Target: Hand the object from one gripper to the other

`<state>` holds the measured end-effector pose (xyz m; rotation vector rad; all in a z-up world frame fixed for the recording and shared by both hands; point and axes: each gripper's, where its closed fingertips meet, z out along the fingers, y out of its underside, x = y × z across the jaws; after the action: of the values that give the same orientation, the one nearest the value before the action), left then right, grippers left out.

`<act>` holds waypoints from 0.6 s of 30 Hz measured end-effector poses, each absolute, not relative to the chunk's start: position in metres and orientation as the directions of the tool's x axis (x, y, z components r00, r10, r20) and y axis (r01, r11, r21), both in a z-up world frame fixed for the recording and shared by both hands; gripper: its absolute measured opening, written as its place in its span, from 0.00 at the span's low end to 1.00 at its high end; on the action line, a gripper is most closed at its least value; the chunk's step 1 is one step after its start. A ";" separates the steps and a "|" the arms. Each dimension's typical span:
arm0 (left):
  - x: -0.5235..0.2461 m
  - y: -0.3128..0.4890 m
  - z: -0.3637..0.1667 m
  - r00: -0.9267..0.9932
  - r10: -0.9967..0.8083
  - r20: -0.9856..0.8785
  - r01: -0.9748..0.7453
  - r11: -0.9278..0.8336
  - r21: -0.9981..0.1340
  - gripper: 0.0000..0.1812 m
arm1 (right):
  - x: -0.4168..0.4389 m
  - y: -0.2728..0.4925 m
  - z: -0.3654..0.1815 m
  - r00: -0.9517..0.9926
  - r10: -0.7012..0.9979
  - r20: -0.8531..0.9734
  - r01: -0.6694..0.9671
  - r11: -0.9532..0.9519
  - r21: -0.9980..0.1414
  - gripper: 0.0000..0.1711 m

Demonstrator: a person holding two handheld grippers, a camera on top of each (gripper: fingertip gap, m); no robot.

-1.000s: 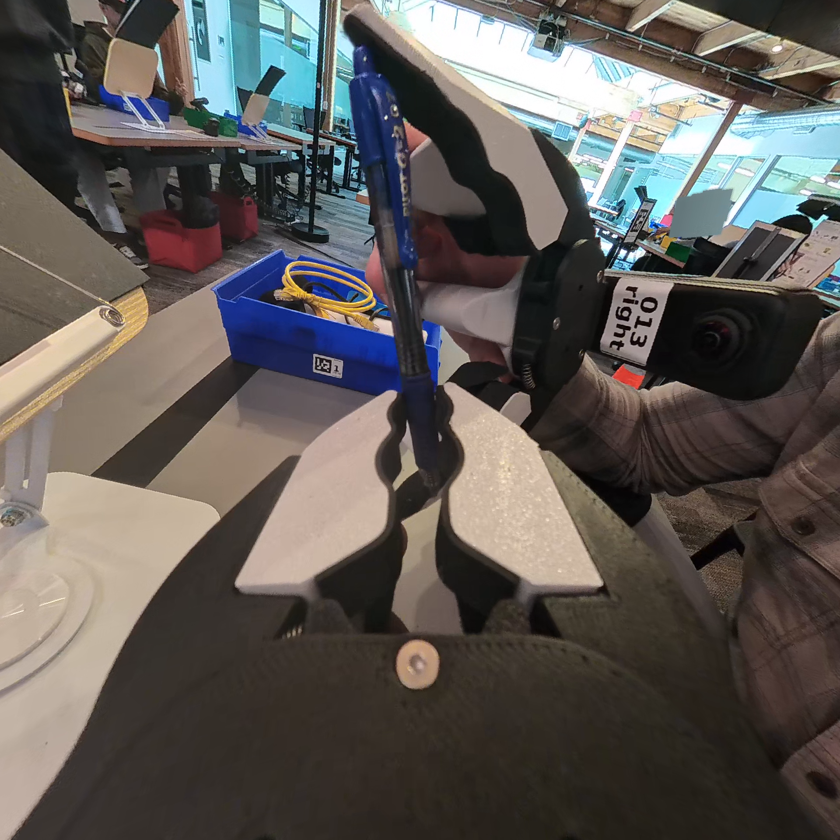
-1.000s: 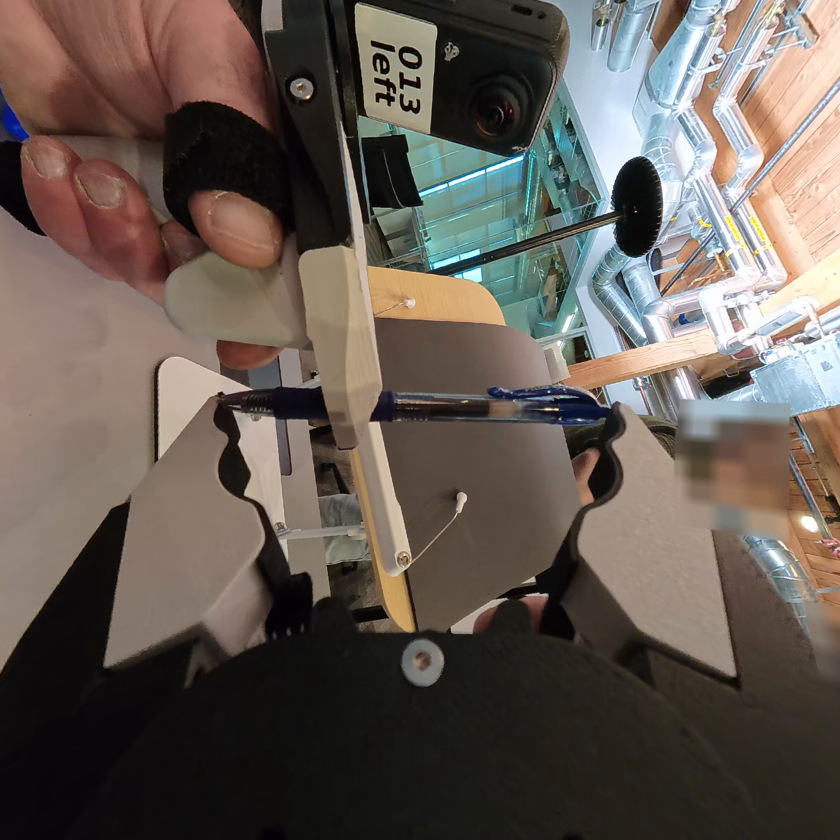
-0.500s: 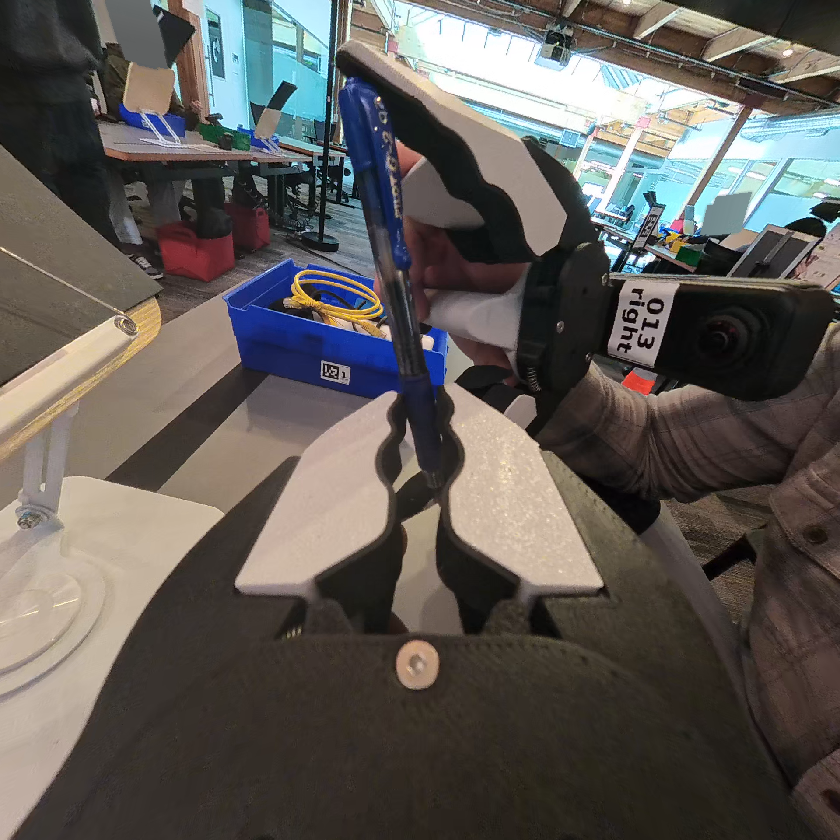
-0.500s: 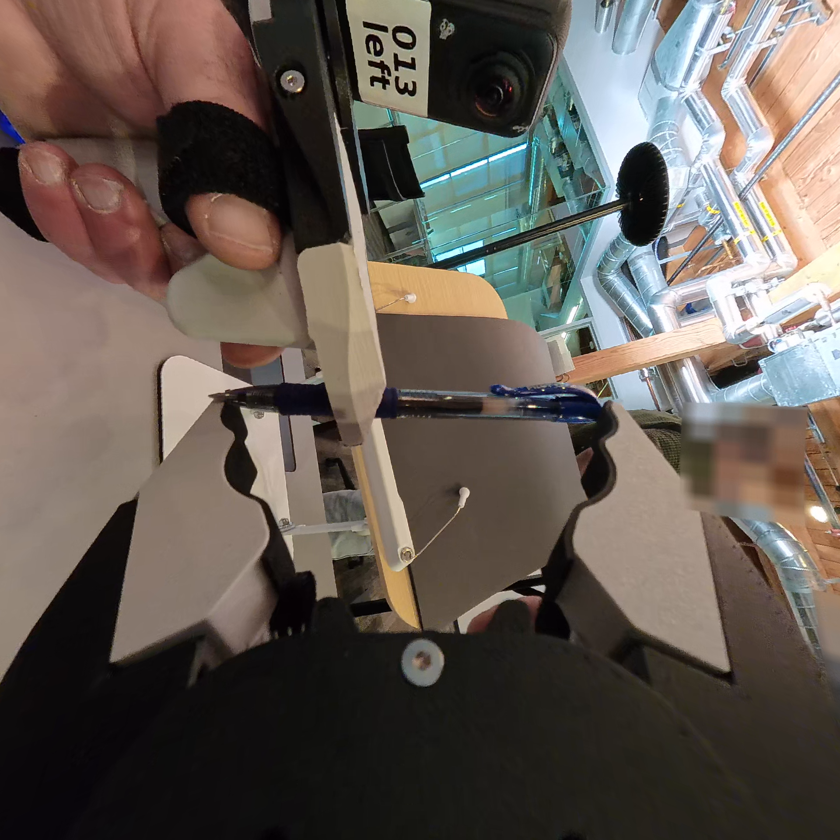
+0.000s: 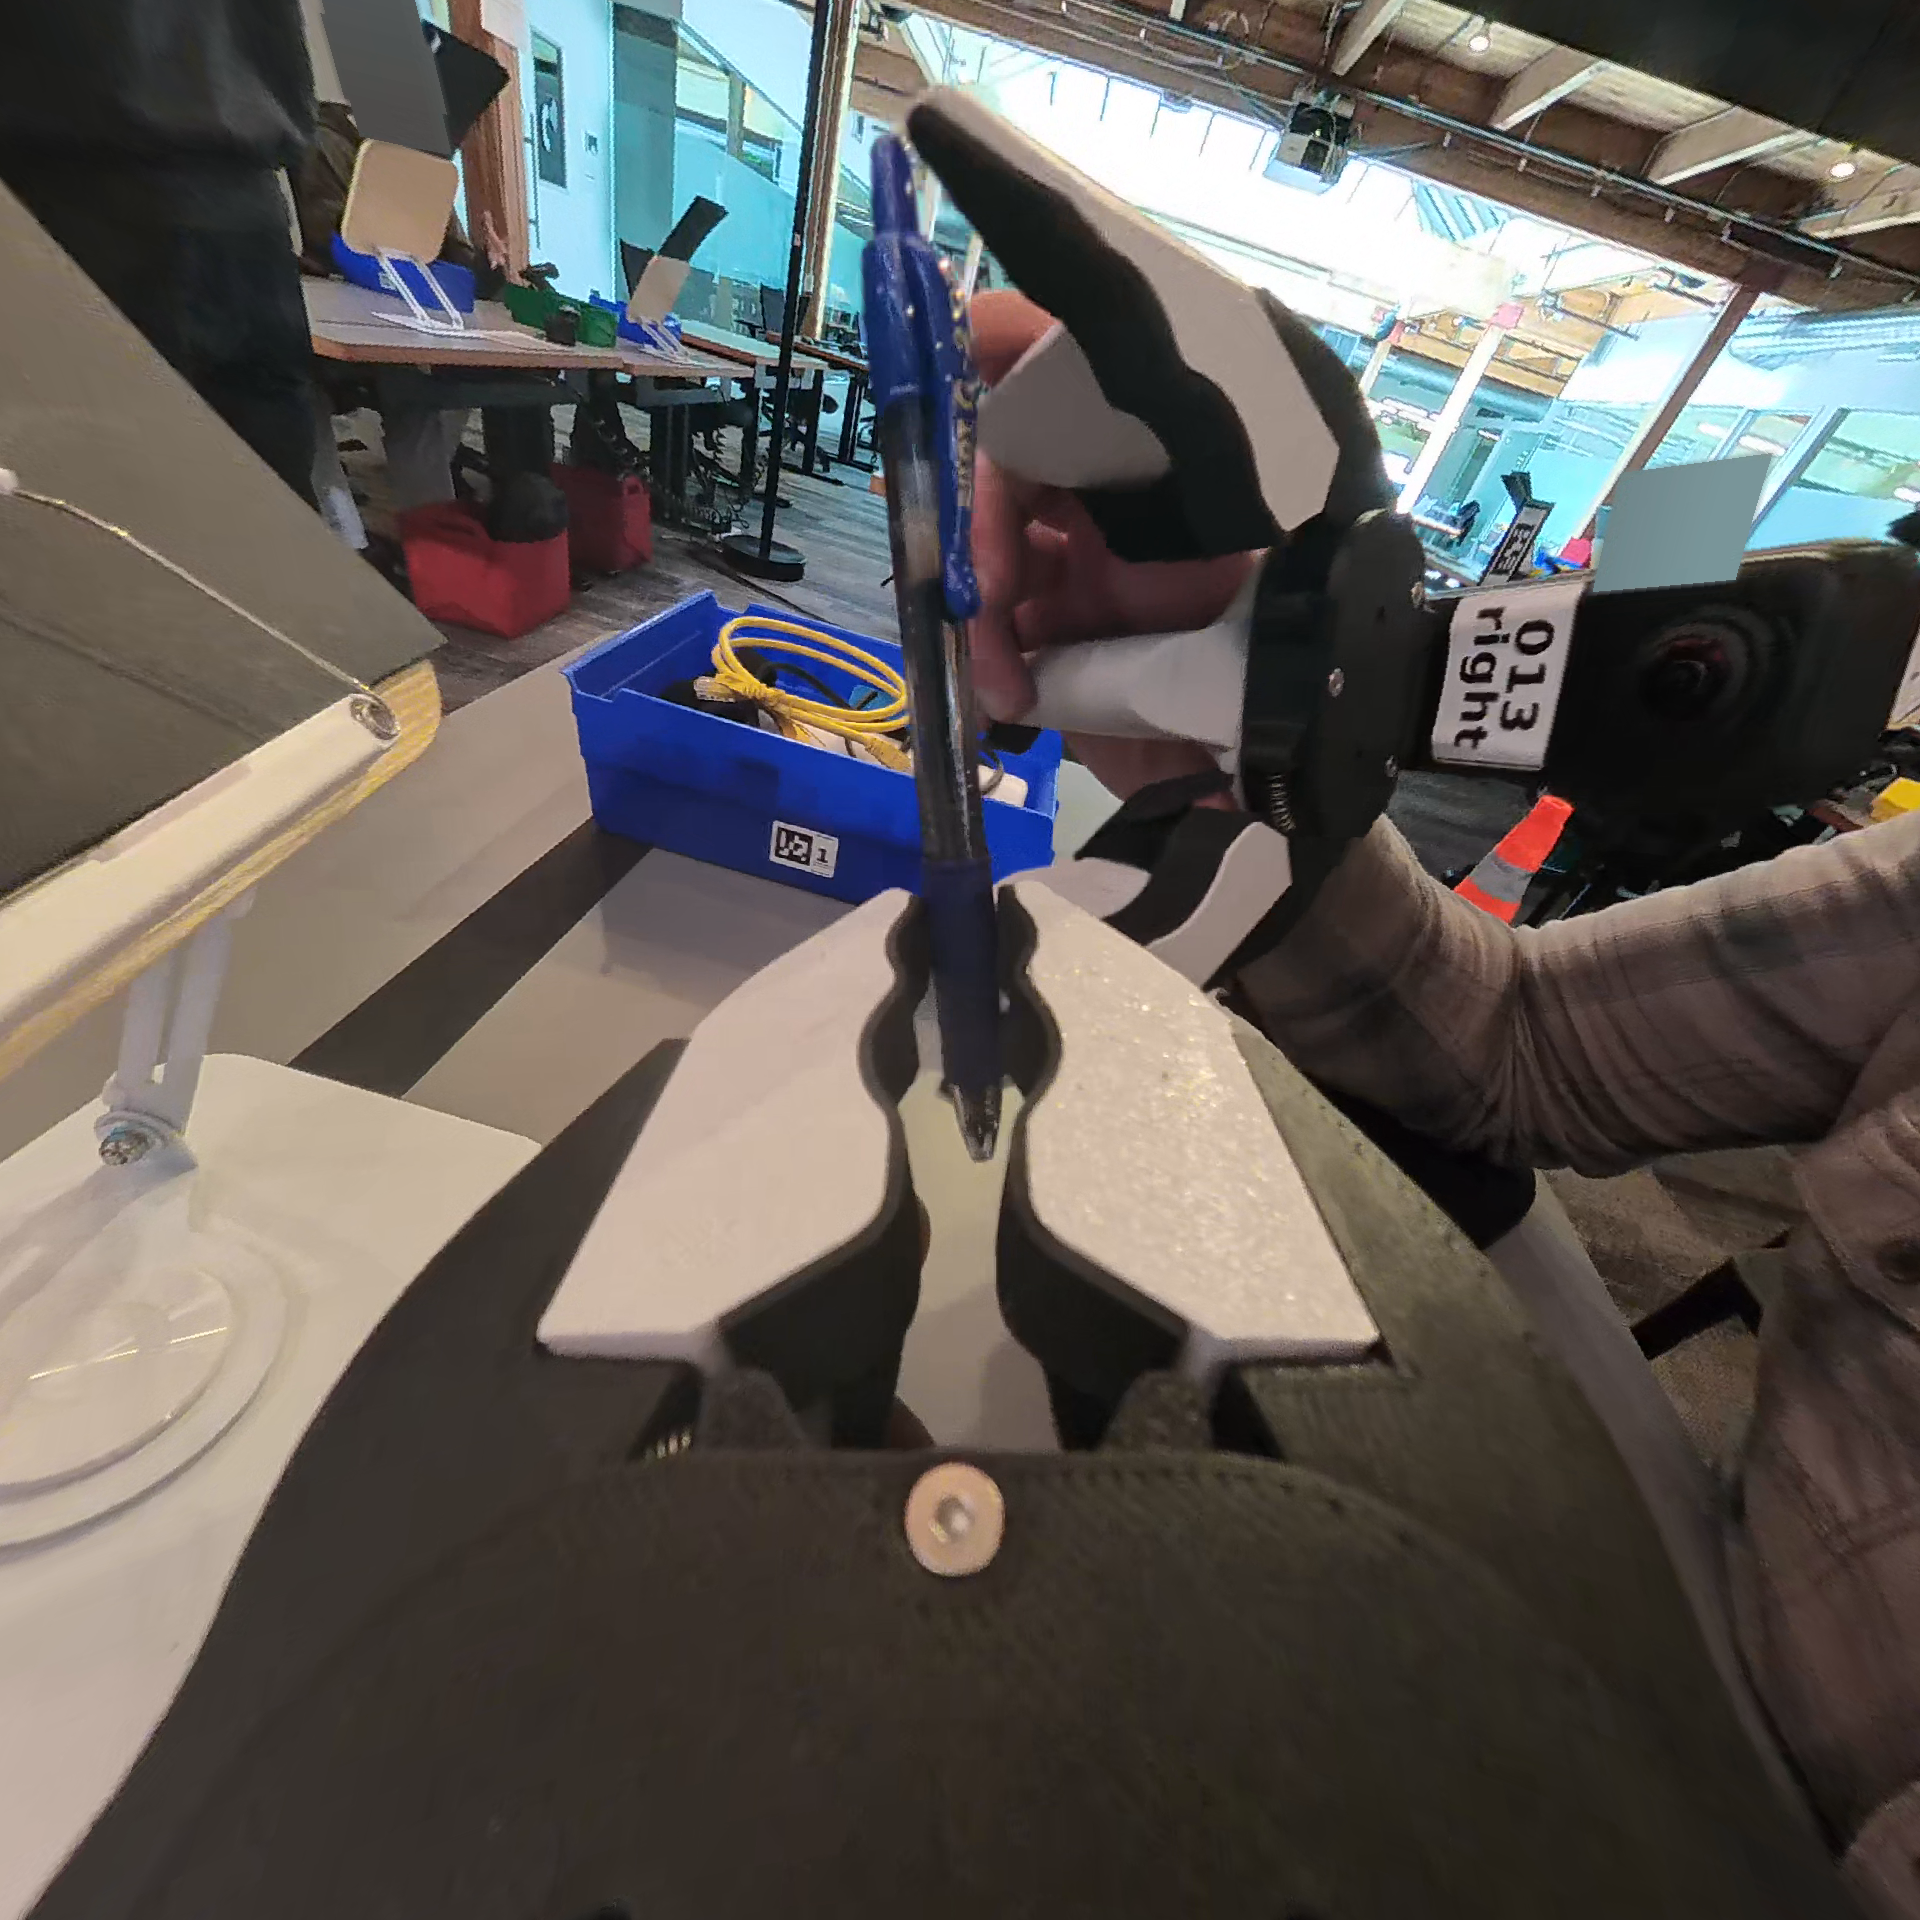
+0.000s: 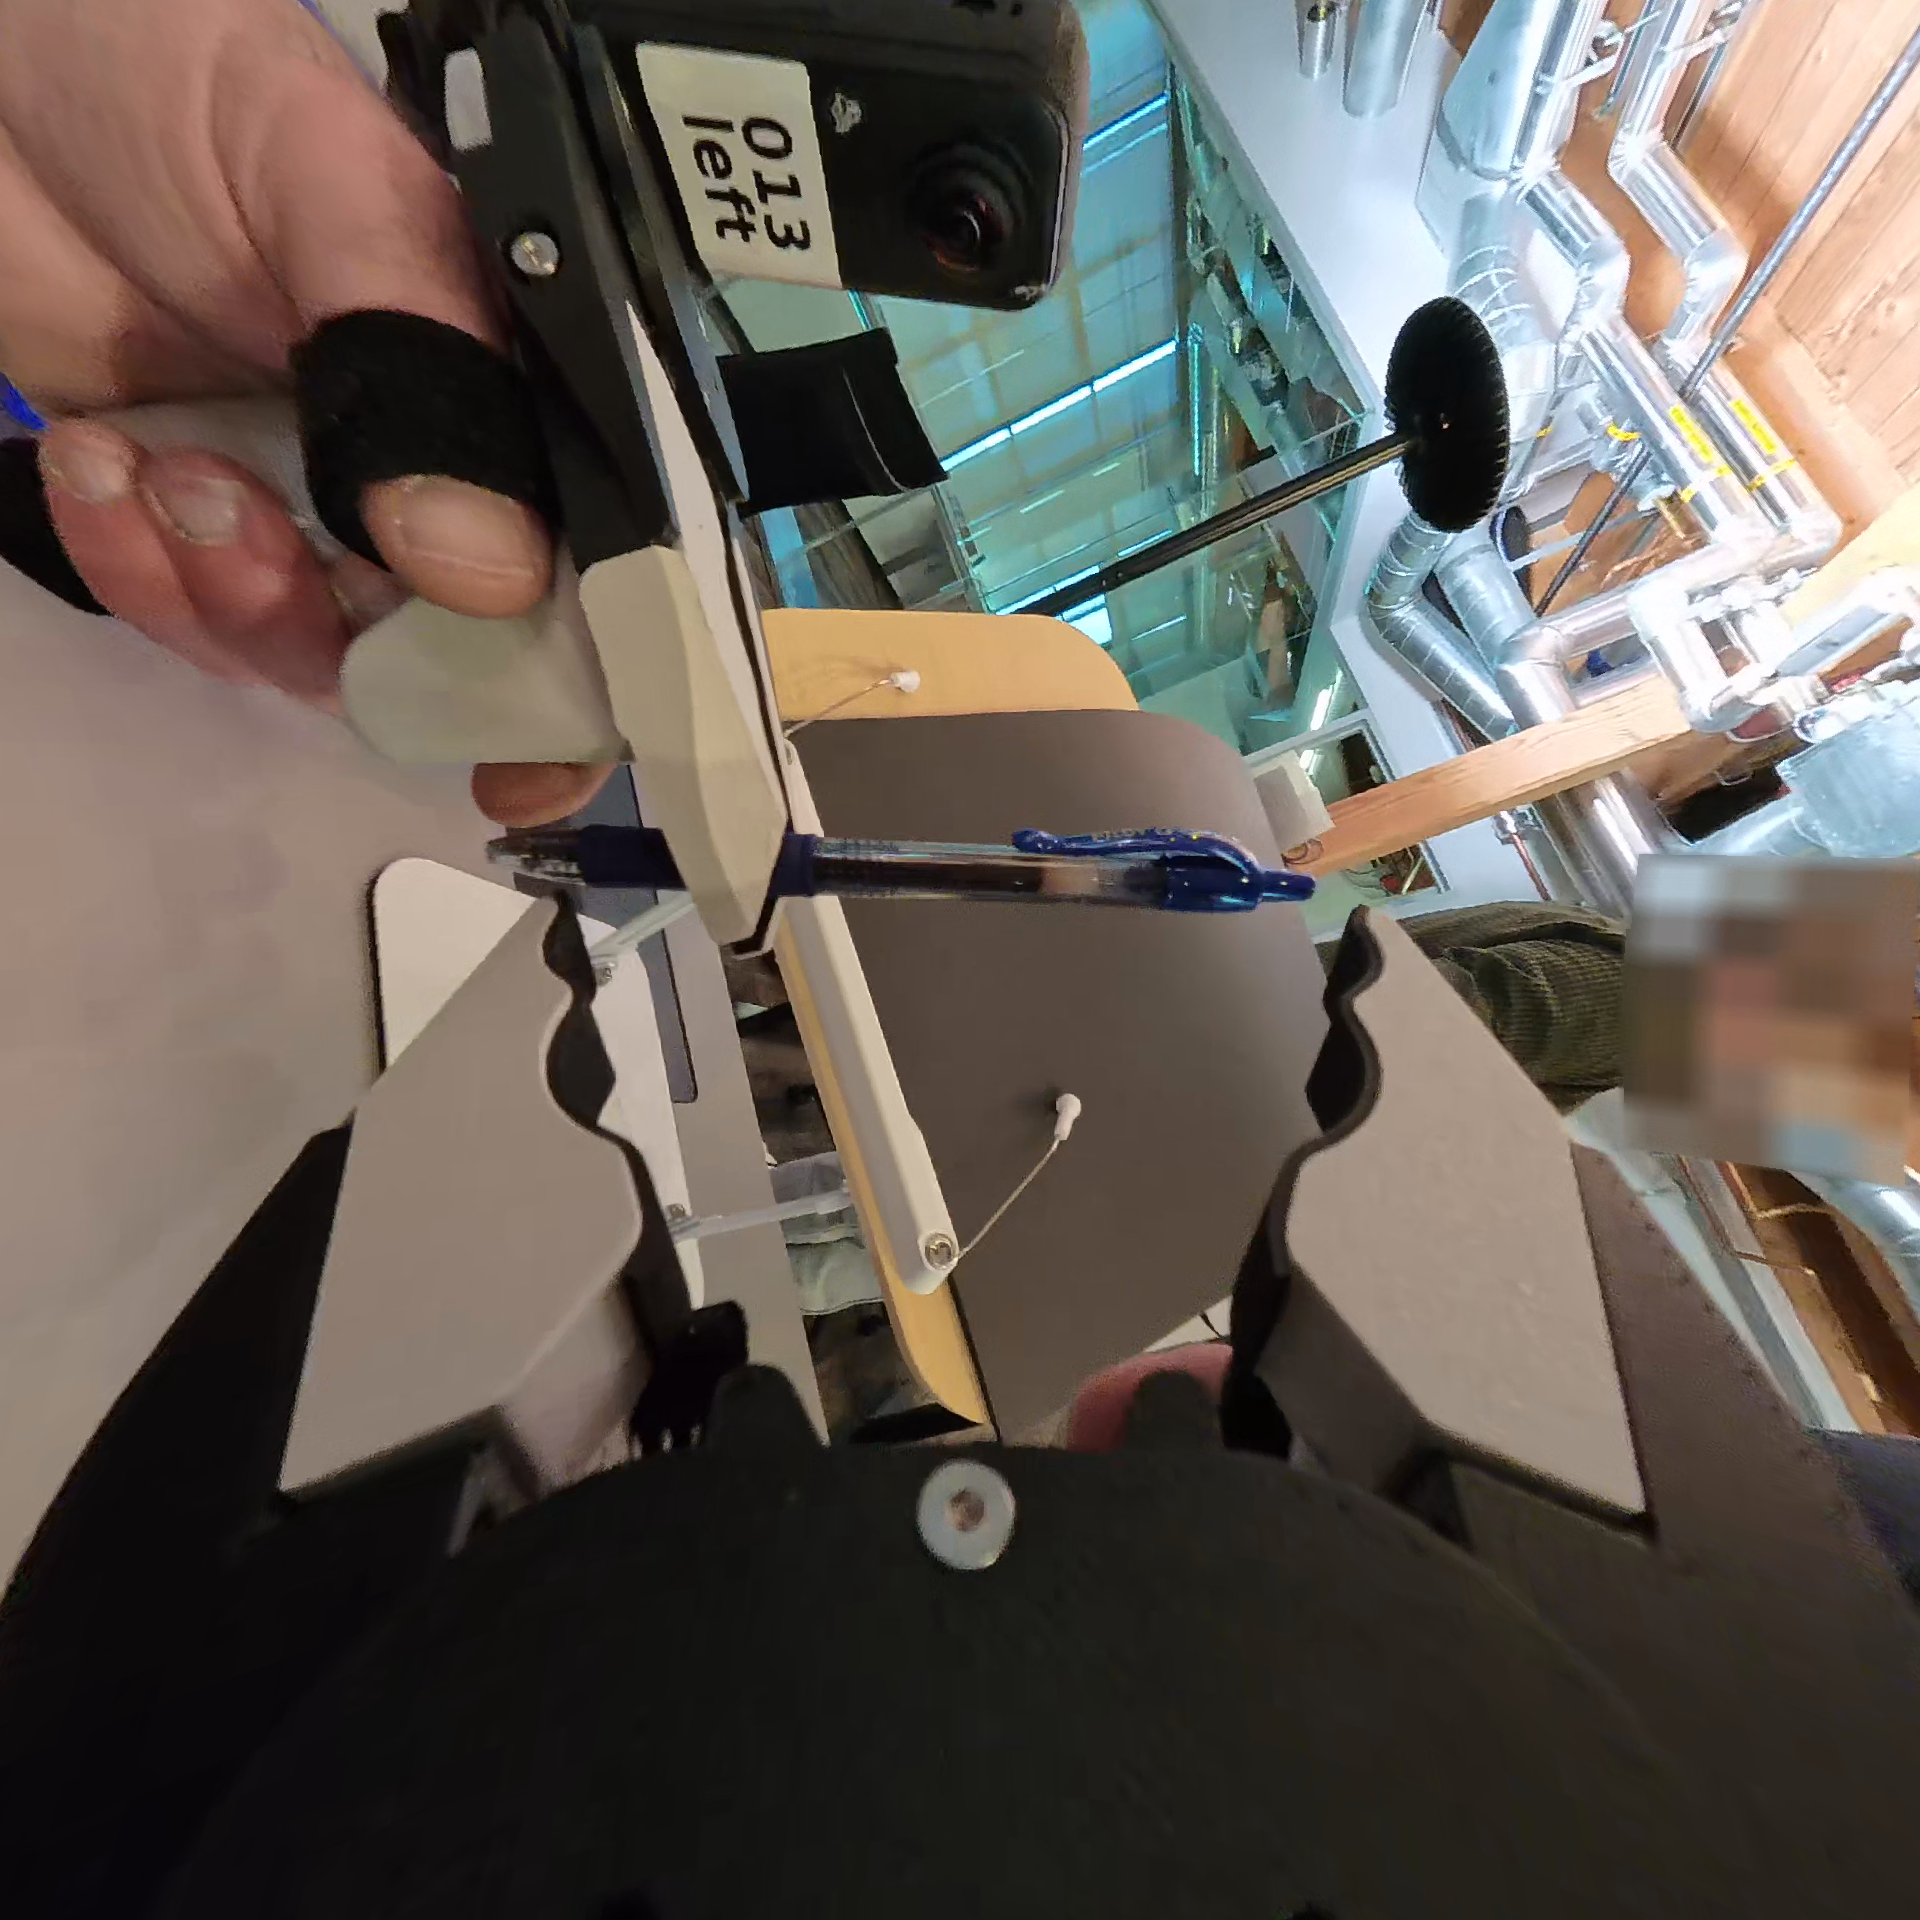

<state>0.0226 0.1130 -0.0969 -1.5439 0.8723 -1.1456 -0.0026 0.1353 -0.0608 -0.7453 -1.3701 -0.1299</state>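
Observation:
A blue pen (image 5: 930,623) stands nearly upright, its tip end pinched in my left gripper (image 5: 961,914), which is shut on it. In the right wrist view the pen (image 6: 987,868) lies crosswise, held by the left gripper (image 6: 748,914) near its tip. My right gripper (image 6: 961,920) is open wide and empty, and the pen lies just beyond its fingertips. In the left wrist view the right gripper (image 5: 1013,499) is just behind the pen, its upper finger close to the pen's clip end, without touching it.
A blue bin (image 5: 727,800) with a yellow cable sits on the grey table (image 5: 540,966) behind the pen. A dark board (image 5: 156,623) on a white stand (image 5: 156,1049) is at the left. An orange cone (image 5: 1507,857) stands far right.
The right gripper, still open, has drawn back a little, so the pen now lies past its fingertips instead of level with them. The left gripper has turned the pen more upright.

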 end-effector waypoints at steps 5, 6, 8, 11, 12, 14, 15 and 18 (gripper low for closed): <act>0.023 0.111 -0.097 0.278 -0.928 0.250 0.002 -0.260 -0.966 0.06 | -0.005 0.136 -0.064 0.227 0.350 0.909 0.505 0.756 -0.417 0.89; 0.024 0.110 -0.099 0.276 -0.929 0.245 -0.007 -0.257 -0.966 0.06 | -0.006 0.135 -0.066 0.221 0.358 0.907 0.502 0.756 -0.421 0.90; 0.025 0.109 -0.100 0.275 -0.931 0.238 -0.021 -0.254 -0.967 0.06 | -0.009 0.133 -0.070 0.201 0.377 0.904 0.500 0.754 -0.426 0.91; 0.025 0.109 -0.102 0.282 -0.933 0.226 -0.033 -0.244 -0.969 0.06 | -0.009 0.131 -0.070 0.198 0.403 0.894 0.490 0.749 -0.446 0.90; 0.024 0.110 -0.102 0.285 -0.933 0.222 -0.037 -0.242 -0.970 0.06 | -0.008 0.130 -0.070 0.198 0.407 0.892 0.484 0.751 -0.450 0.88; 0.024 0.110 -0.103 0.292 -0.934 0.208 -0.052 -0.233 -0.971 0.06 | -0.007 0.130 -0.069 0.196 0.418 0.887 0.478 0.749 -0.458 0.84; 0.024 0.110 -0.103 0.292 -0.934 0.207 -0.051 -0.231 -0.972 0.06 | -0.006 0.129 -0.069 0.195 0.422 0.885 0.476 0.749 -0.462 0.83; 0.025 0.110 -0.106 0.295 -0.934 0.202 -0.065 -0.231 -0.971 0.06 | -0.004 0.128 -0.069 0.188 0.427 0.885 0.478 0.747 -0.462 0.80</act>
<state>0.0249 0.1098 -0.1058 -1.5664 0.9458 -1.0943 -0.0041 0.1283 -0.0685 -0.7959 -1.4280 -0.0417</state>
